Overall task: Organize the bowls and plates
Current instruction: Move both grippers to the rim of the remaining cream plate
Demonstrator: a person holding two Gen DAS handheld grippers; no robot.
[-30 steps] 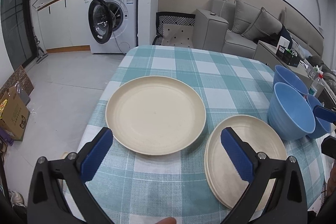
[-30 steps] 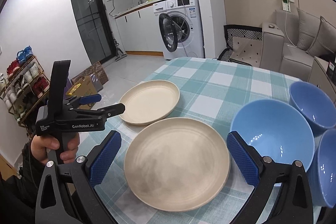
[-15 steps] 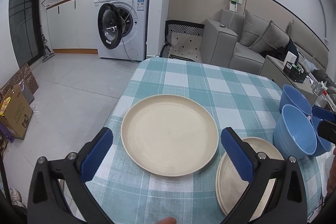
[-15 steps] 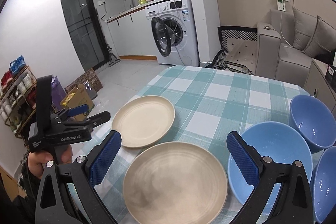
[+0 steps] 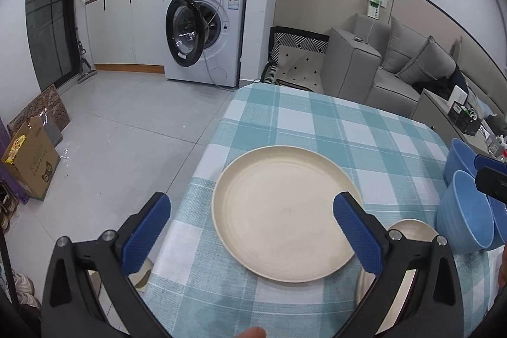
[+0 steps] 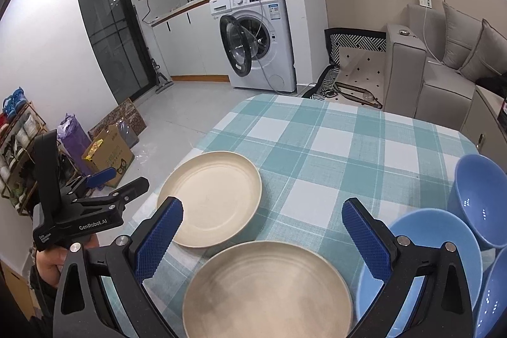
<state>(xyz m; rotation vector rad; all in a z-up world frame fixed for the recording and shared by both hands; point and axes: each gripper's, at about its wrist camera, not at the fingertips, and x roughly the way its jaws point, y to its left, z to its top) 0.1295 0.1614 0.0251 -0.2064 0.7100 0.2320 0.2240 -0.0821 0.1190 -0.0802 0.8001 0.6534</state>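
Two cream plates lie on the checked tablecloth. The far plate (image 5: 285,211) (image 6: 210,198) sits near the table's left edge. The near plate (image 6: 269,290) (image 5: 412,230) lies beside it, toward me. Three blue bowls stand at the right: one (image 6: 424,246) next to the near plate, one (image 6: 481,198) behind it, one (image 6: 494,300) at the frame edge. My left gripper (image 5: 250,220) is open and empty, held above the table's near-left edge in front of the far plate; it also shows in the right wrist view (image 6: 118,179). My right gripper (image 6: 263,227) is open and empty above the near plate.
The table (image 5: 317,122) has a teal and white checked cloth; its left edge drops to a tiled floor. A washing machine (image 5: 202,30) with its door open, a grey sofa (image 5: 396,65) and a cardboard box (image 5: 31,157) stand beyond the table.
Both grippers have pulled back and risen from the table, so plates and bowls look smaller and lower. The left gripper has also shifted left. Nothing was gripped or moved.
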